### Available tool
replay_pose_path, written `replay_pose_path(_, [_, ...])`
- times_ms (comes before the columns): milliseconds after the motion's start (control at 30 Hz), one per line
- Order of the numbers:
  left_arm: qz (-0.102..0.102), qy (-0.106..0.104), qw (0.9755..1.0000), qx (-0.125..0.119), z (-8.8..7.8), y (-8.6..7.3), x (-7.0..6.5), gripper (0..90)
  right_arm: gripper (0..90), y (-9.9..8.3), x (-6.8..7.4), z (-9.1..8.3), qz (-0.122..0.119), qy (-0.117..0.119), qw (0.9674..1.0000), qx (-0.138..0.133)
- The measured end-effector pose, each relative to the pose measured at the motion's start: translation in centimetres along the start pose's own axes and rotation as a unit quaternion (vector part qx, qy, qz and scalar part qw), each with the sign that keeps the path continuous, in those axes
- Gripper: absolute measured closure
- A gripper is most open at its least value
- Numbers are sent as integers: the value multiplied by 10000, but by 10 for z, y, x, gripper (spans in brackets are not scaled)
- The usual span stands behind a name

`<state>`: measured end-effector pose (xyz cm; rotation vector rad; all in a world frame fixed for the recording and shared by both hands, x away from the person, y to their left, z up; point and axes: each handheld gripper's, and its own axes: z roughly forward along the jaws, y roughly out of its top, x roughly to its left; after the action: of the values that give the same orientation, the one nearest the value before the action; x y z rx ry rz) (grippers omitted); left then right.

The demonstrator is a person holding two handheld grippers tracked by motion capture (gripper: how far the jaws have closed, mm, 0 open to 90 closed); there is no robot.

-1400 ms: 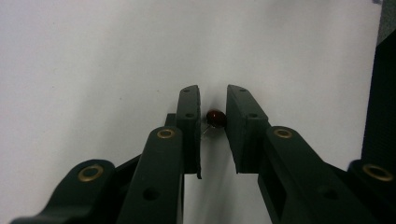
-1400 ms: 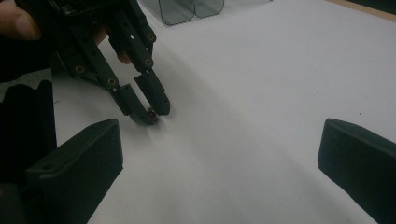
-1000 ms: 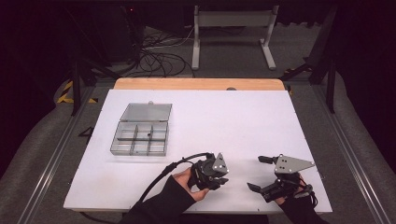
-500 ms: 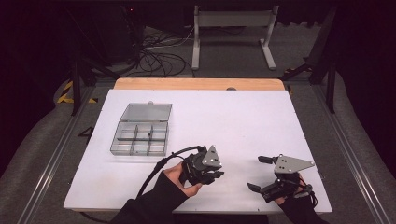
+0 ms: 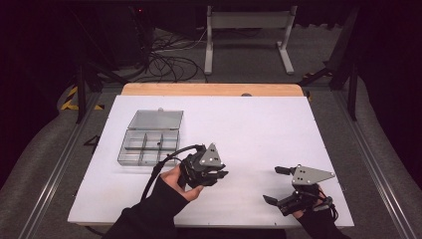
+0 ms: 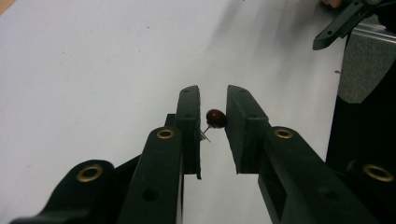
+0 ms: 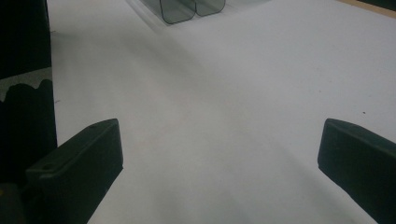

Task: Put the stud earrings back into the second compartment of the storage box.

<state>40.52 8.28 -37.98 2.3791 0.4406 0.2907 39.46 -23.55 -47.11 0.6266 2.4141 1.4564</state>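
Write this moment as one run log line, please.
left gripper: shut on small dark-red round-headed pin | right gripper: open | clear plastic compartment box: lid open

Both tools are black, each topped by a grey three-cornered plate. Brass rivets stud the left tool (image 6: 212, 100) arms. Sleeves are black

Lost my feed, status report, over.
Left gripper shut on red-headed push pin, above the table. Right gripper open, empty. Compartment box open, path clear.

A metal stand (image 5: 247, 37) and tangled cables (image 5: 166, 62) sit on the floor beyond the table (image 5: 278, 124).
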Motion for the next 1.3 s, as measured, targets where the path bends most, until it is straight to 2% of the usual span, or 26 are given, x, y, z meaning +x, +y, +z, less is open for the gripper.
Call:
replay_pose_path(167, [-48,140,9999,0,-7,-4,9,758,5,0,0,0,-5,-6,10000,5])
replay_pose_path(300, [-214,323,9992,10,-17,-11,22,758,5,0,0,0,-6,5,10000,7])
replay_pose_path(367, [-246,344,9991,-3,-20,-12,24,758,5,0,0,0,-6,5,10000,6])
replay_pose_path(600, [-507,611,9968,-5,-34,-24,43,758,5,0,0,0,-8,0,10000,21])
replay_pose_path(700, [-689,754,9948,-42,-43,-32,53,758,5,0,0,0,-14,7,10000,21])
replay_pose_path(800, [-781,821,9935,-51,-47,-36,59,757,5,0,0,0,-16,6,10000,19])
replay_pose_path(867, [-893,931,9916,-47,-53,-42,66,758,5,0,0,0,-13,8,10000,18])
replay_pose_path(900, [-893,931,9916,-47,-53,-42,66,758,5,0,0,0,-13,8,10000,18])
replay_pose_path(933, [-953,1010,9903,-30,-55,-47,71,758,5,0,0,0,-12,7,10000,20])
replay_pose_path(1000, [-986,1043,9896,-15,-57,-50,74,757,5,0,0,1,-16,12,10000,29])
replay_pose_path(1067, [-1127,1145,9870,8,-60,-58,83,758,5,0,0,1,-16,10,10000,31])
replay_pose_path(1100, [-1127,1145,9870,8,-60,-58,83,757,5,0,0,1,-16,10,10000,31])
replay_pose_path(1133, [-1234,1205,9850,40,-62,-64,89,758,5,0,0,1,-11,3,10000,32])
replay_pose_path(1167, [-1234,1205,9850,40,-62,-64,89,757,5,0,0,1,-11,3,10000,32])
replay_pose_path(1200, [-1342,1260,9829,25,-63,-70,95,757,5,0,0,1,-9,6,10000,31])
replay_pose_path(1233, [-1342,1260,9829,25,-63,-70,95,757,5,0,0,1,-7,9,10000,31])
replay_pose_path(1300, [-1458,1305,9807,32,-64,-76,101,758,5,0,0,1,-3,13,10000,33])
